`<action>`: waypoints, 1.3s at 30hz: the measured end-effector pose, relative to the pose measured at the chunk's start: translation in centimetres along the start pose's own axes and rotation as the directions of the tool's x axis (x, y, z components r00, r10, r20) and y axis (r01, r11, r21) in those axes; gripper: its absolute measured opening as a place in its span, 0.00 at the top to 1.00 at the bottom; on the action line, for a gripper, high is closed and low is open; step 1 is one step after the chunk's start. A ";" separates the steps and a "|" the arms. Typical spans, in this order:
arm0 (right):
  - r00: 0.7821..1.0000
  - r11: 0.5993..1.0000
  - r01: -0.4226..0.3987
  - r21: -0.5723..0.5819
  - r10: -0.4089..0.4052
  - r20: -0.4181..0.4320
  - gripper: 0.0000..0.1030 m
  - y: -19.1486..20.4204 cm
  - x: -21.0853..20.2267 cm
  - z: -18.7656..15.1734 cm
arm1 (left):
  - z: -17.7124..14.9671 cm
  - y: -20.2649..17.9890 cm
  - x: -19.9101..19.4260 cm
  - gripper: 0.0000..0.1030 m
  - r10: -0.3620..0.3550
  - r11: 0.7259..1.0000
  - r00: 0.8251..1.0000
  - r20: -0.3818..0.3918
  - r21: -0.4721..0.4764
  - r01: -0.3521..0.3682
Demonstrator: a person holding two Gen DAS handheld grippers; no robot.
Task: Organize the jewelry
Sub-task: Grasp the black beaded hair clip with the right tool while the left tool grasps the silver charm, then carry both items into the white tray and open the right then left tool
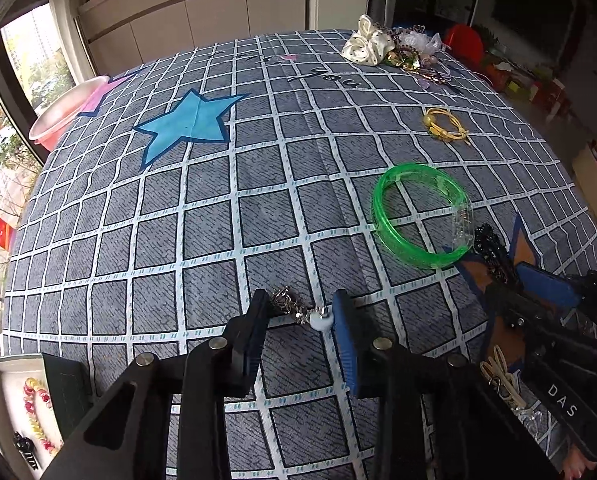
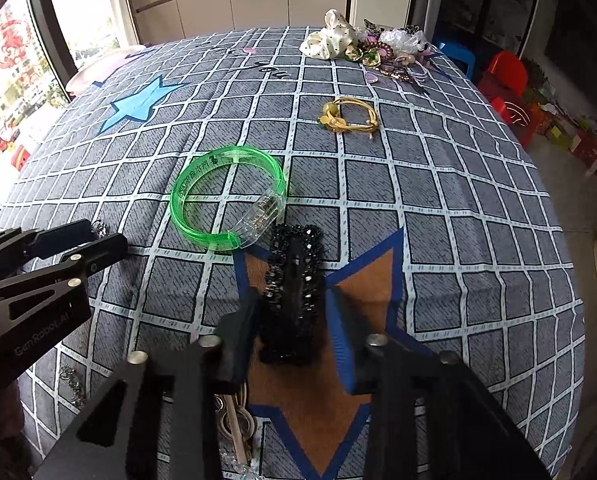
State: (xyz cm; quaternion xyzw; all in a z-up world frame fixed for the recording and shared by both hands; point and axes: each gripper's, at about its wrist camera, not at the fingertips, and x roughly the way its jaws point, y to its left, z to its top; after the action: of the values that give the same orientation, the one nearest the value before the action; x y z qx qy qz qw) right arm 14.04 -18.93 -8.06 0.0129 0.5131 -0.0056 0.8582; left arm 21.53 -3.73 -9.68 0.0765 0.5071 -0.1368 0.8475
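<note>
Both claws are down low over a desk [image 1: 258, 208] covered in a grey cloth with a white grid and big stars printed on it.

The left claw [image 1: 300, 316] has a silvery chain [image 1: 286, 306] with a small white bead on it lying across the gap between its fingers. The bead end sits right up against the blue pad, but the other end looks more like it runs beside the black finger, so I can't tell if it's actually pinched or just sitting in between.

The right claw [image 2: 290, 320] is straddling a black beaded hair clip [image 2: 294, 280] that lies on the brown star. There's a visible strip of brown cloth between the clip and the blue pad, so the jaws aren't squeezing it, just partway closed around it.

Just beyond the clip, touching or nearly touching its far end, is a clear green bangle [image 2: 226, 200] lying flat. Further back there's a yellow cord bracelet [image 2: 350, 118] on its own, and at the far edge of the desk a pile of stuff: a cream polka-dot scrunchie [image 2: 330, 40] and a tangle of hair ties and bows [image 2: 394, 50].

At the lower left of the left wrist view there's an open box [image 1: 2, 404] with a red and gold bracelet [image 1: 36, 412] in it.
</note>
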 end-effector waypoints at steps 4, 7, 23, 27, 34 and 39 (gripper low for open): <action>0.999 0.999 -0.039 0.023 0.039 0.009 0.70 -0.7 -0.2 -0.1 | -0.2 0.3 -0.4 0.82 -0.037 0.999 0.999 -0.009 -0.032 0.037; 0.997 0.996 -0.074 0.043 0.073 0.025 0.70 -1.3 -0.9 -0.4 | -0.4 0.6 -1.0 0.82 -0.041 0.998 0.999 0.001 -0.040 0.041; 0.973 0.976 -0.208 0.066 0.199 0.119 0.69 -2.3 -6.7 -2.1 | -3.8 2.3 -10.2 0.82 -0.030 0.998 0.989 0.144 -0.054 0.038; 0.965 0.971 -0.234 0.042 0.226 0.134 0.69 -1.5 -8.3 -2.5 | -5.5 3.4 -12.2 0.82 -0.014 0.996 0.986 0.166 -0.087 0.029; 0.945 0.956 -0.290 -0.047 0.294 0.142 0.69 2.6 -11.1 -3.0 | -9.7 6.6 -15.1 0.82 0.033 0.986 0.981 0.191 -0.164 -0.001; 0.924 0.926 -0.351 -0.142 0.367 0.106 0.69 7.9 -11.9 -3.5 | -13.0 9.8 -16.4 0.82 0.089 0.971 0.978 0.186 -0.236 -0.044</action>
State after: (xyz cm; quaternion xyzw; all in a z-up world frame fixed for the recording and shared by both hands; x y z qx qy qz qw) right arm 5.55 -10.96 0.90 0.0544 0.4443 0.1820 0.8755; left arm 6.32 11.62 -1.50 -0.0193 0.4309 -0.0552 0.9005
